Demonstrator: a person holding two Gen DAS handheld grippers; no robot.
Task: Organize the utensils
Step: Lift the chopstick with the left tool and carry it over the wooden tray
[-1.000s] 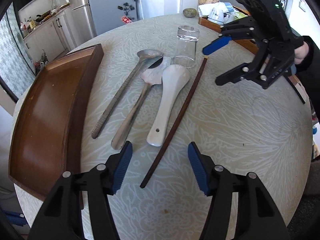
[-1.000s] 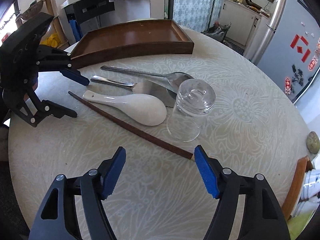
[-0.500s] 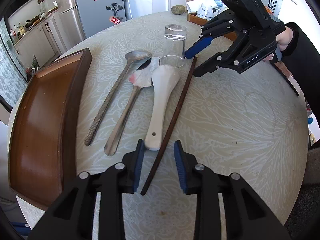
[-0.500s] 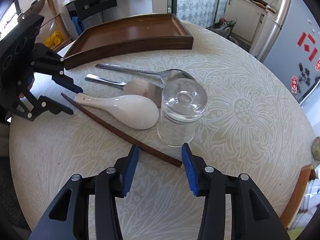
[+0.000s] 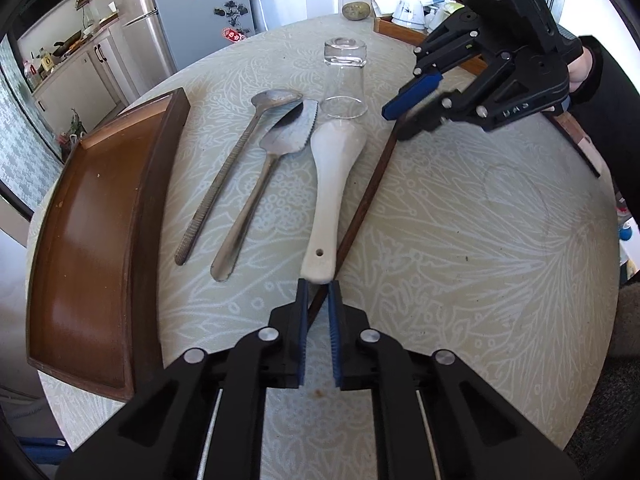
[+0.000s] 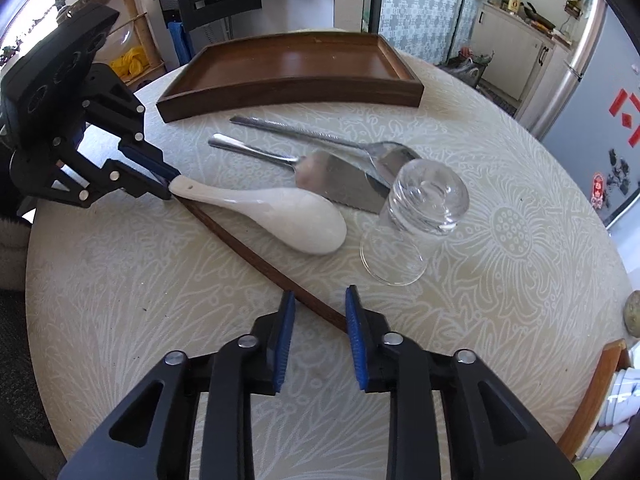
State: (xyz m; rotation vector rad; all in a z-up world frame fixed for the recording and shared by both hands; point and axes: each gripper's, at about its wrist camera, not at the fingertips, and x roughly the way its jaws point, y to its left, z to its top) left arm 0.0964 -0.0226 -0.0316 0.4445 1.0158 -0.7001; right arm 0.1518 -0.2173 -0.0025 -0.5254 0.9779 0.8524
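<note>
A long dark wooden stick (image 5: 366, 200) lies on the round table beside a white ceramic spoon (image 5: 330, 184), a steel cake server (image 5: 264, 184) and a ridged steel spoon (image 5: 236, 160). My left gripper (image 5: 318, 292) is shut on the stick's near end. My right gripper (image 6: 320, 300) straddles the stick's (image 6: 256, 256) other end with its jaws narrowly open, beside an upside-down glass (image 6: 412, 224). The white spoon (image 6: 272, 212) lies next to the stick.
A brown wooden tray (image 5: 96, 220) stands on the table's left side; it also shows in the right wrist view (image 6: 292, 64). A second wooden tray with cups (image 5: 412, 12) stands at the far edge. A small stone (image 5: 354, 10) lies near it.
Both grippers have come down to the stick's two ends. The left jaws have closed on its near end. The right jaws have narrowed around its far end.
</note>
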